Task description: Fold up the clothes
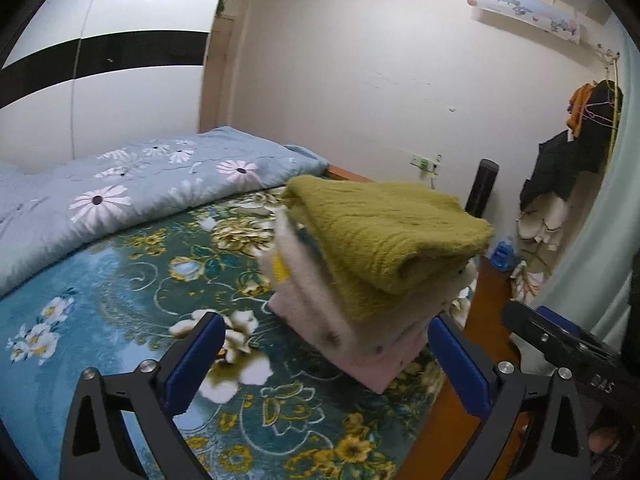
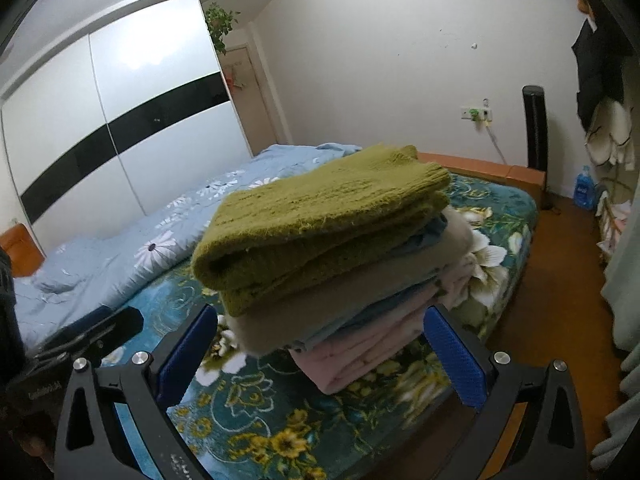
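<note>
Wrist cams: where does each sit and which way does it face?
Left wrist: on the left gripper, aimed over the bed at the folded stack and back wall; own open jaws plus the right gripper at right.
Right wrist: on the right gripper, facing stack and wardrobe; own open jaws, left gripper at left.
Shared: stack, green sweater, bed.

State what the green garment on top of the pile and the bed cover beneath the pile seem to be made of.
Green garment: looks like knitted wool or acrylic, matte and fuzzy, with ribbed rows and stray fibres at its folded edge. Bed cover: seems a plush printed fleece with a slight sheen on its floral pattern.
</note>
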The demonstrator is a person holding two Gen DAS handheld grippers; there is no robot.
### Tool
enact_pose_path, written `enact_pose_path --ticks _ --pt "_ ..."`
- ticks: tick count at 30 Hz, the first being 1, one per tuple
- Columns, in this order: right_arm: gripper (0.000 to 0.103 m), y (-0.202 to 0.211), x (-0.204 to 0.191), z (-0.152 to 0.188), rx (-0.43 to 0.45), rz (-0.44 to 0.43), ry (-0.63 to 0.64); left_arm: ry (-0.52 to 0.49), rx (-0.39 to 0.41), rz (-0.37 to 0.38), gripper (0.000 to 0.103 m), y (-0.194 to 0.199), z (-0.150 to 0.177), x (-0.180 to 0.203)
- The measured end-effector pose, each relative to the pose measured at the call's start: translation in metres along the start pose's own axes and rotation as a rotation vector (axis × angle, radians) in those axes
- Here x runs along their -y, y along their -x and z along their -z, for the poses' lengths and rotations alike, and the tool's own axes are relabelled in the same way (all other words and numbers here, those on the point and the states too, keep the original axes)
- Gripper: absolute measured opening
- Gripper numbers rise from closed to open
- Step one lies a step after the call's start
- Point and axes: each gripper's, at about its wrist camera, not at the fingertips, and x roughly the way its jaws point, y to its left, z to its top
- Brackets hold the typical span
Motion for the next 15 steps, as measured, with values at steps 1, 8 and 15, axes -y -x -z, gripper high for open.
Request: enact_pose_path --ticks 1,8,15 --pt "0.103 0.003 -0.003 0.002 -0.001 0.010 0.009 0.001 -0.003 -0.006 0.103 0.001 0.001 0.000" --pt "0.103 0.020 -0.010 0.013 -0.004 0.090 0.003 -0.061 0.002 -0.077 0.103 0.017 0.008 0.008" --pt "0.103 0.034 -0.015 0.013 0.004 0.117 0.019 -0.120 0.018 -0.116 0.103 0.031 0.014 0.018"
